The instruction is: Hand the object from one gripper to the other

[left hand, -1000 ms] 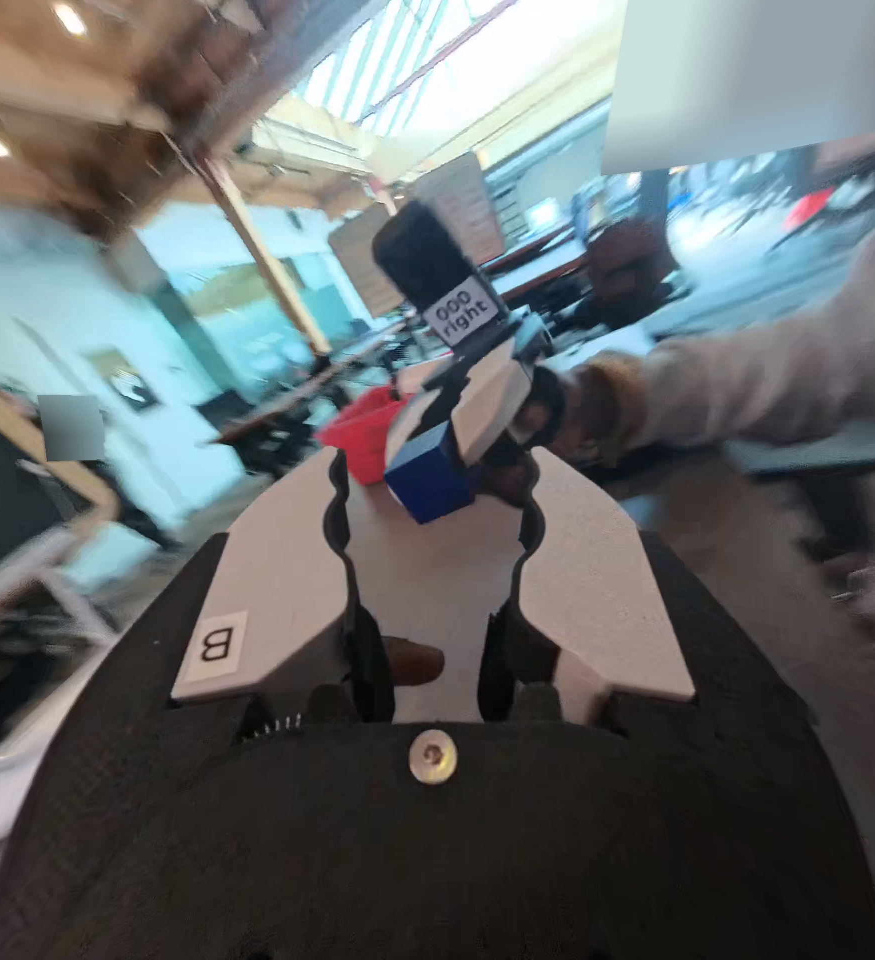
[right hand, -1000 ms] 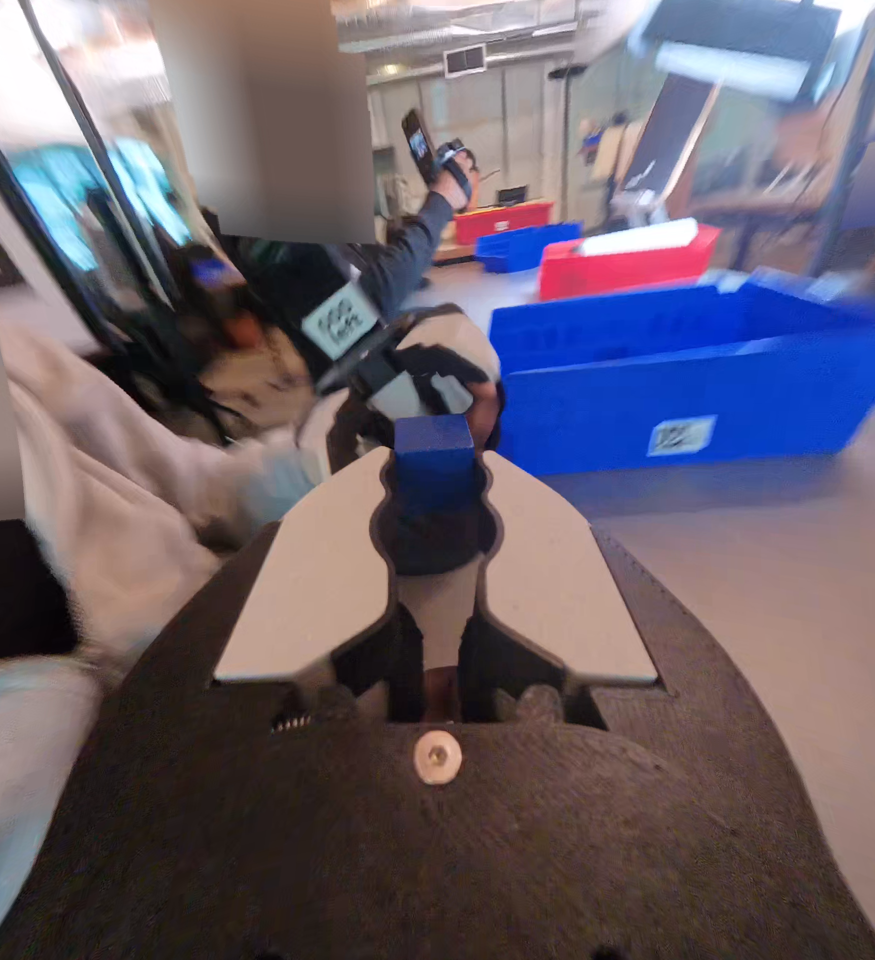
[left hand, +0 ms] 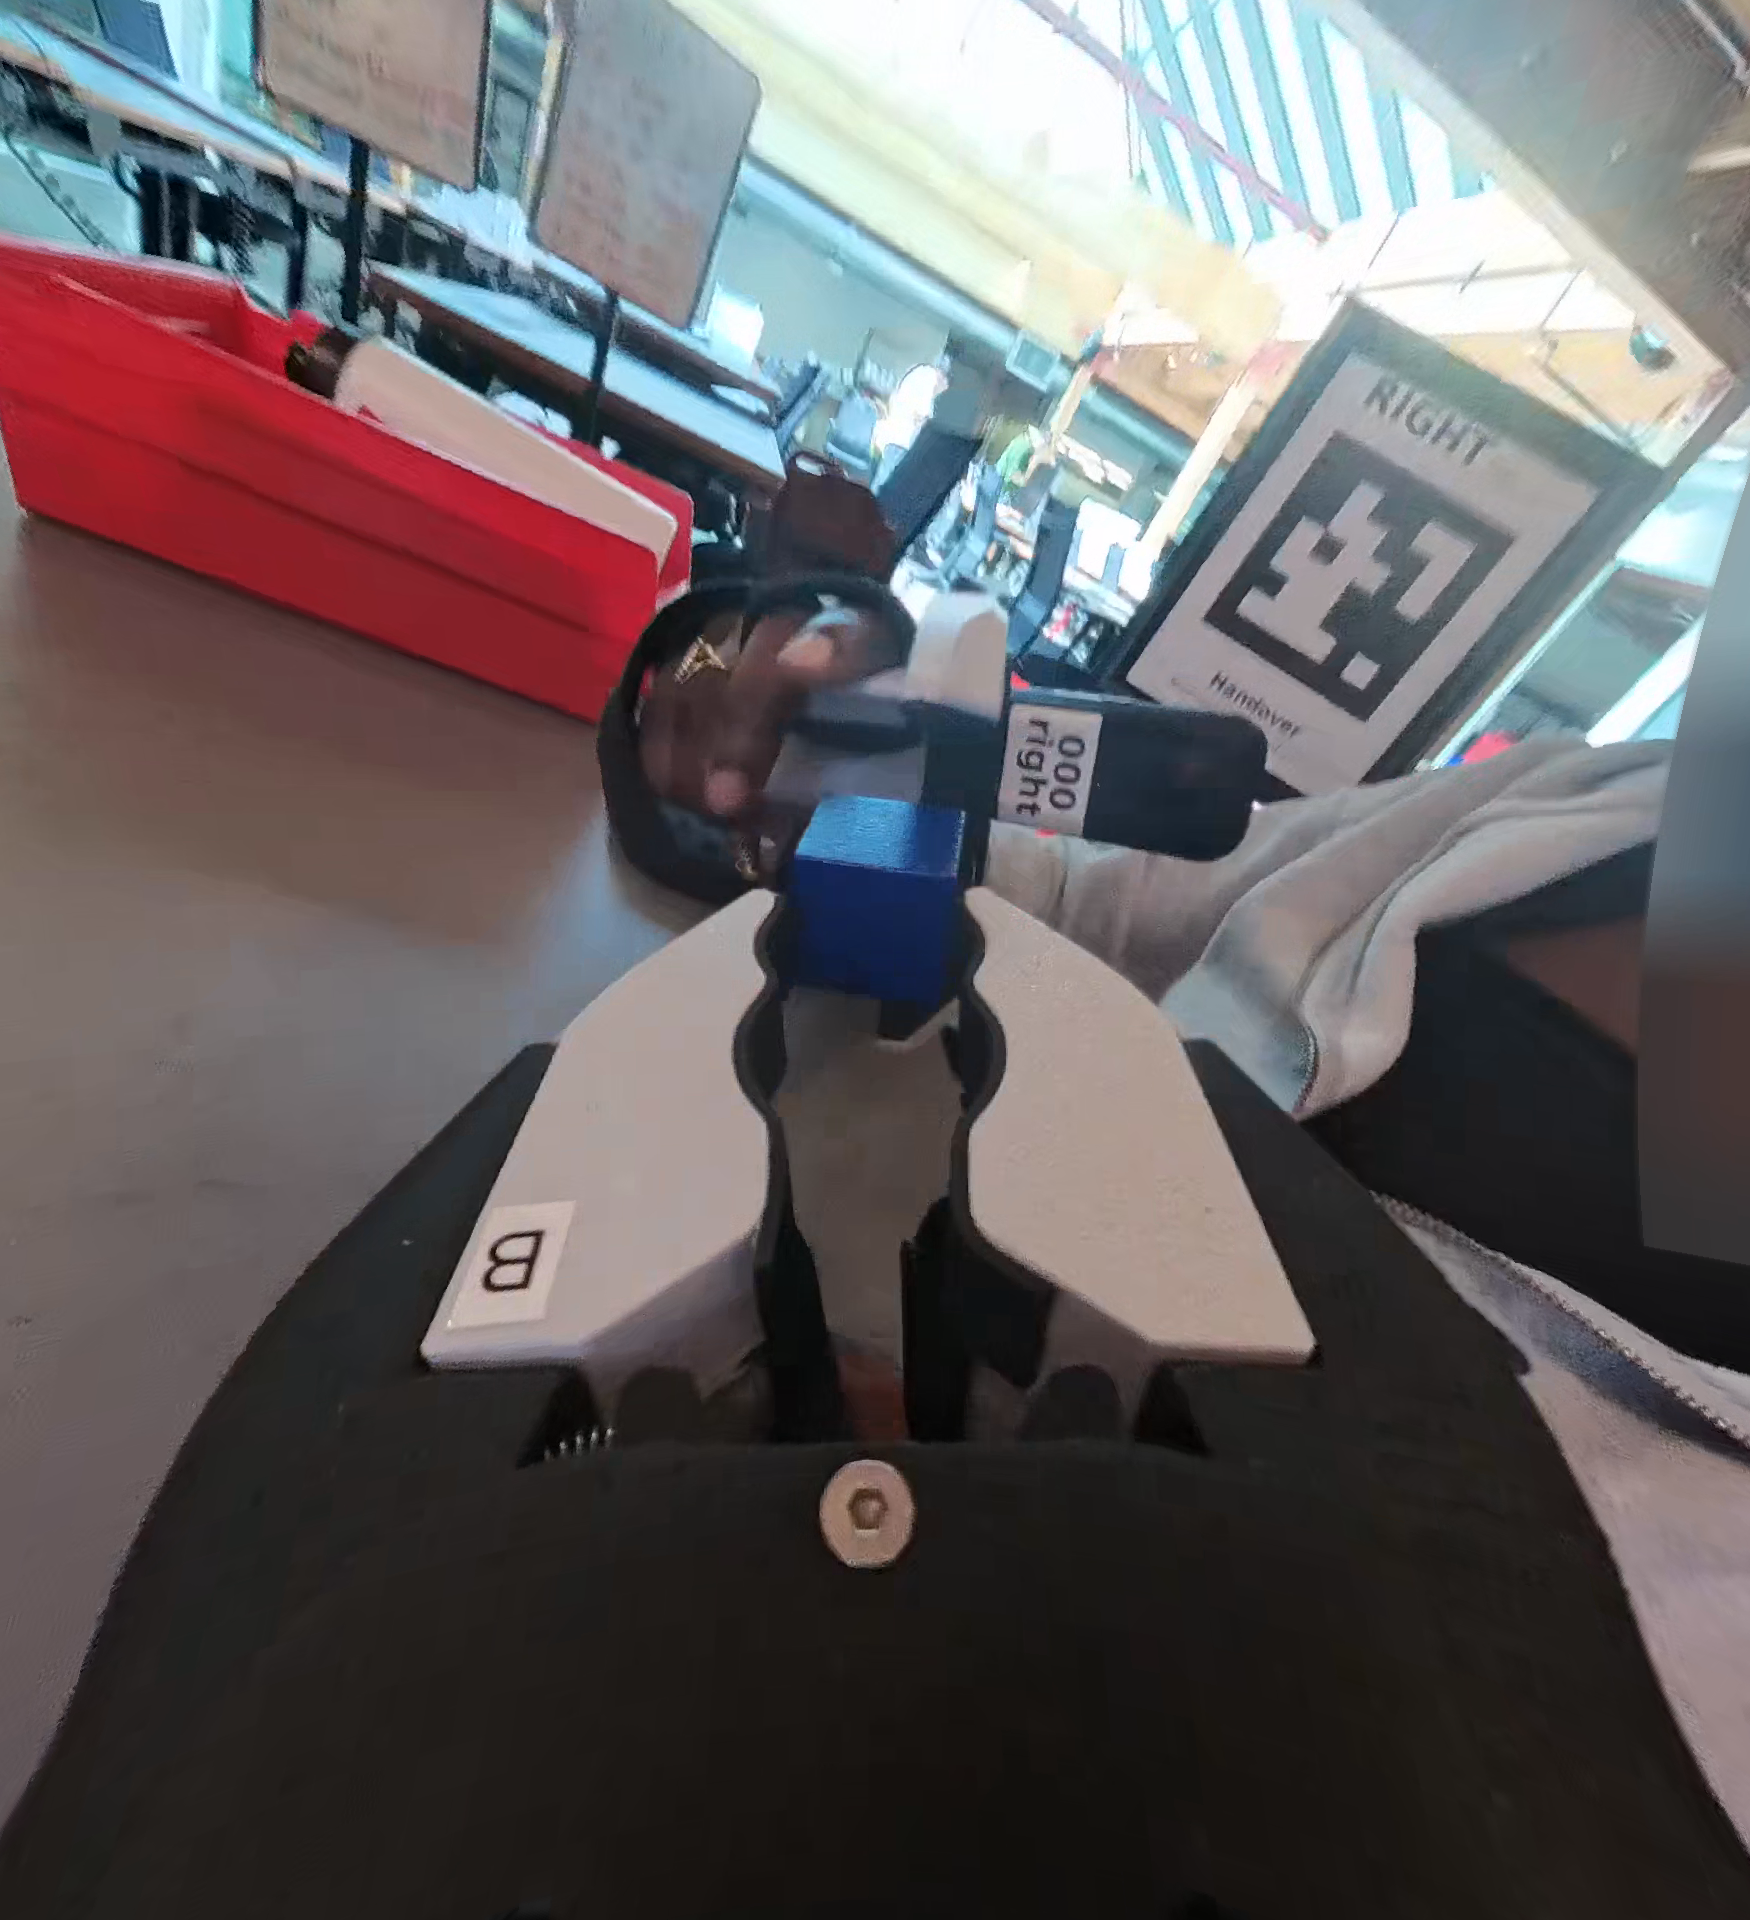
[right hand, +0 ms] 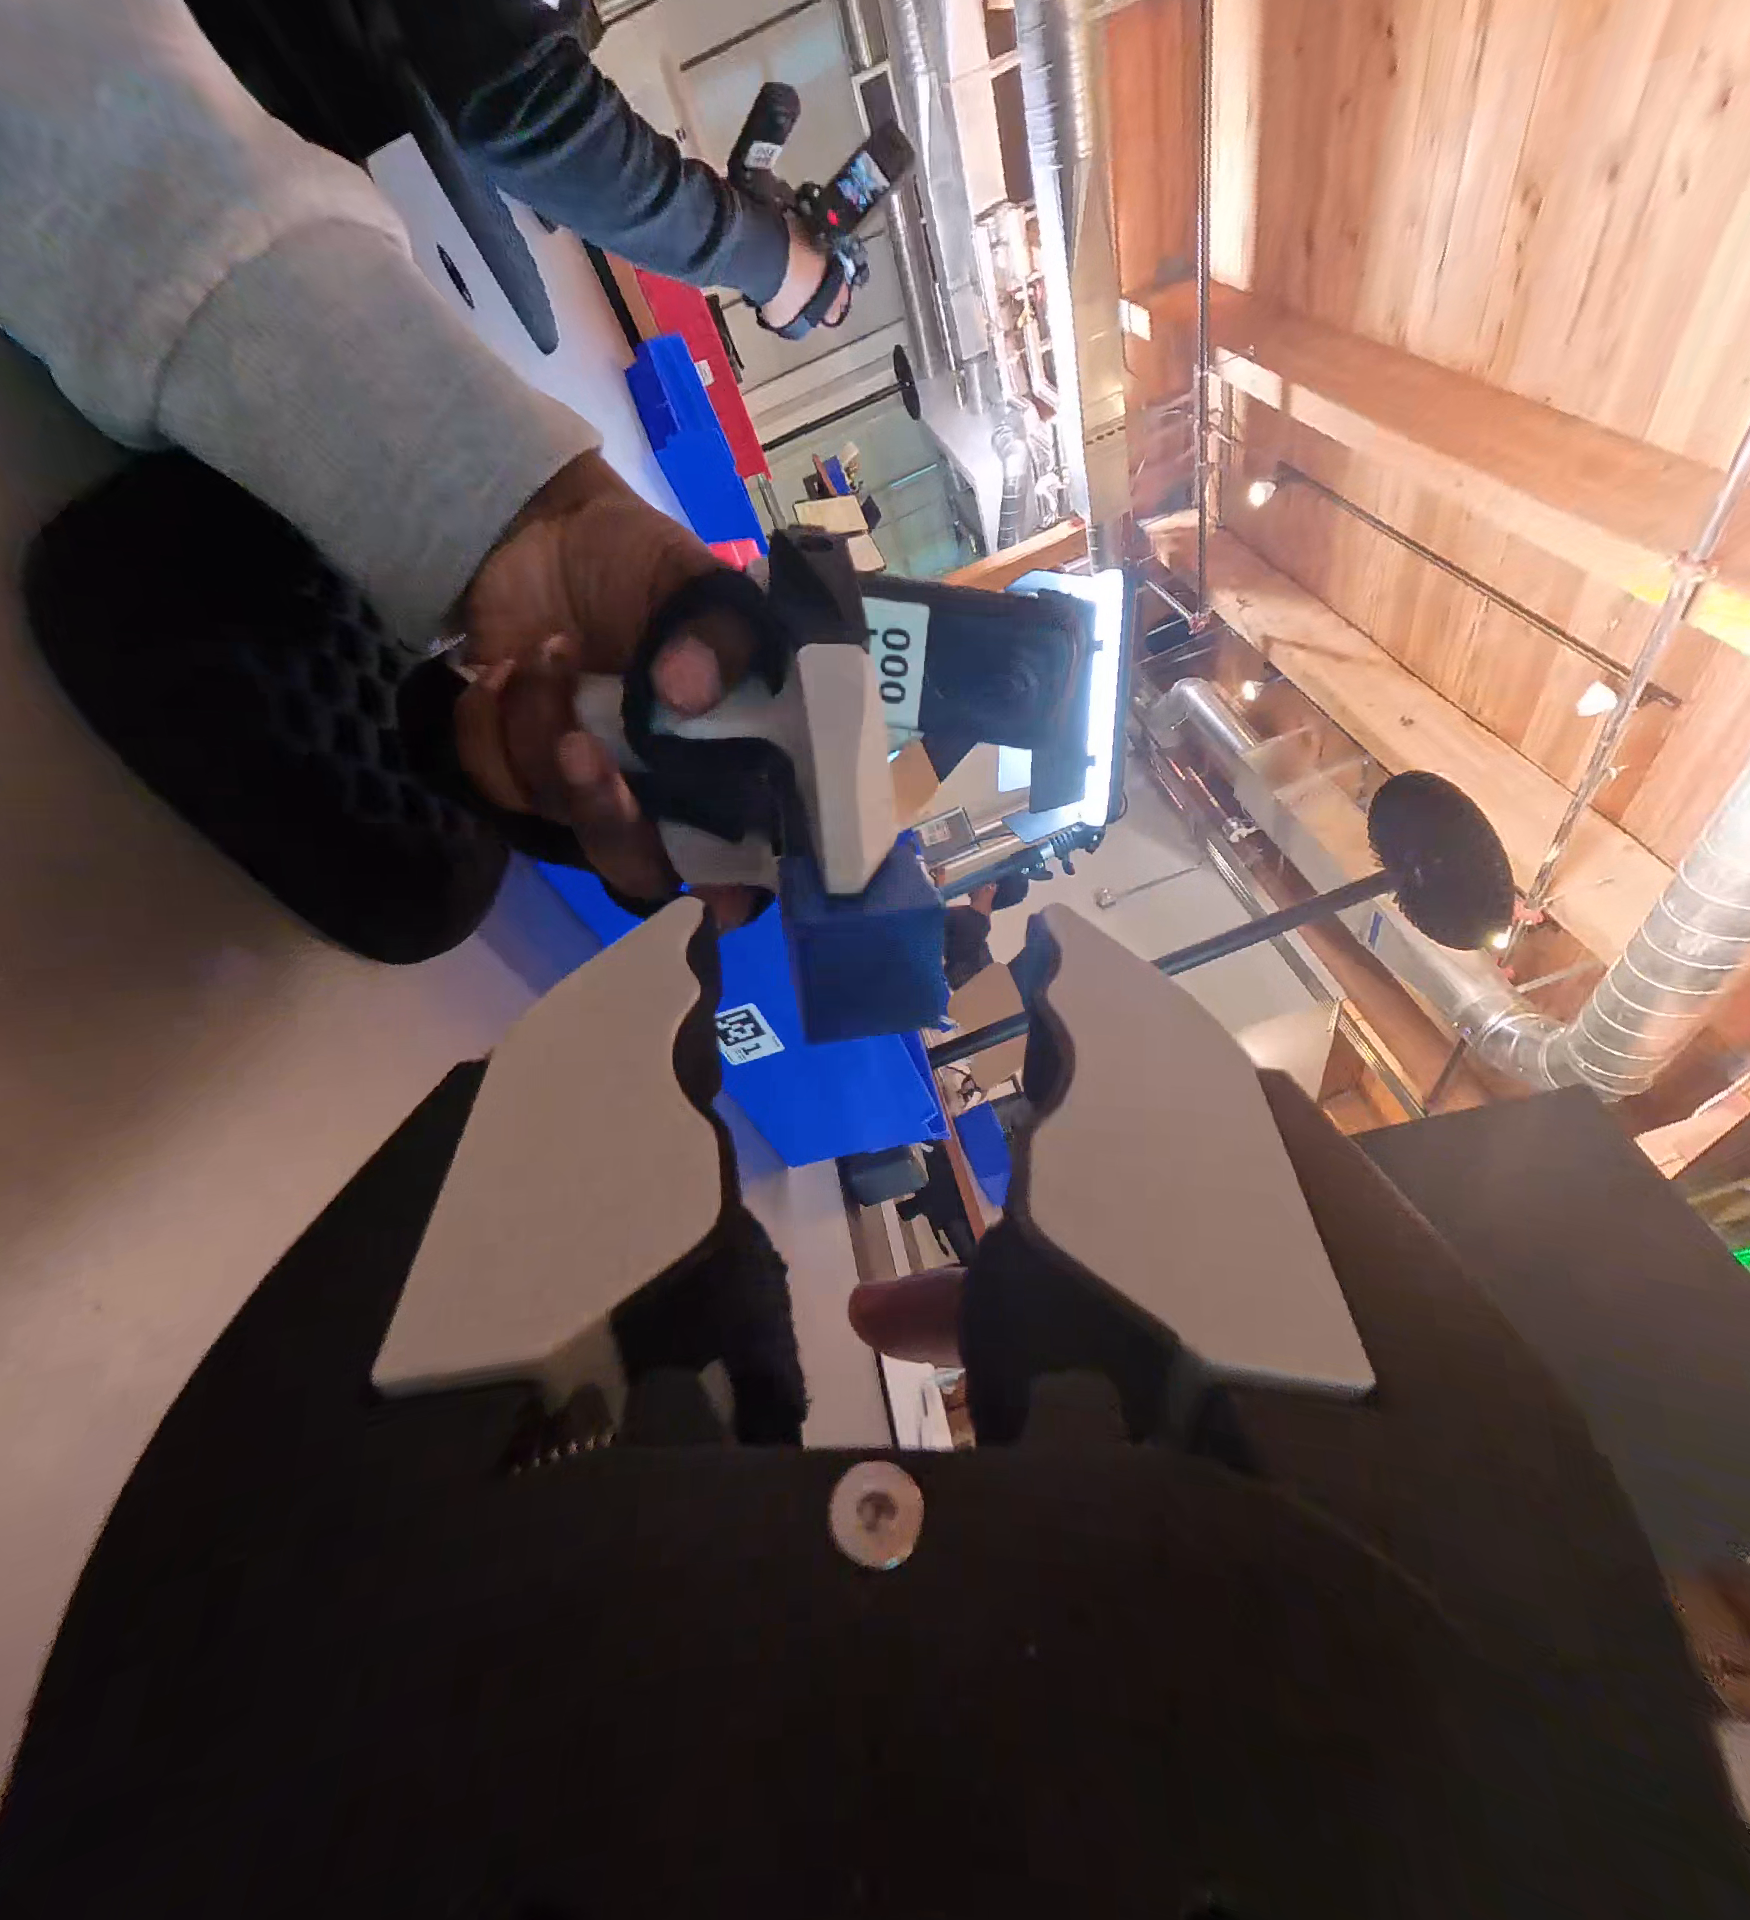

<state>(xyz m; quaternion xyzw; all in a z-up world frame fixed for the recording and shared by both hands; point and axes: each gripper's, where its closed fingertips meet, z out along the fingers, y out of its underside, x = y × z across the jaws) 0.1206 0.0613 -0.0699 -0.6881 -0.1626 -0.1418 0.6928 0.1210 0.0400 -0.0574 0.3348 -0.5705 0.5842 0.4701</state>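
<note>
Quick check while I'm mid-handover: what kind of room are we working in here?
Probably a large open workshop or lab used for recording. Signs: red bin on a worktable, rows of desks behind, a marker board on a stand, exposed timber ceiling with metal ducting.

Blue block (left hand: 876, 904); red bin (left hand: 310, 499); black-and-white checkered marker board (left hand: 1370, 582).

Matt blue block (left hand: 876, 914), plastic-looking
</note>
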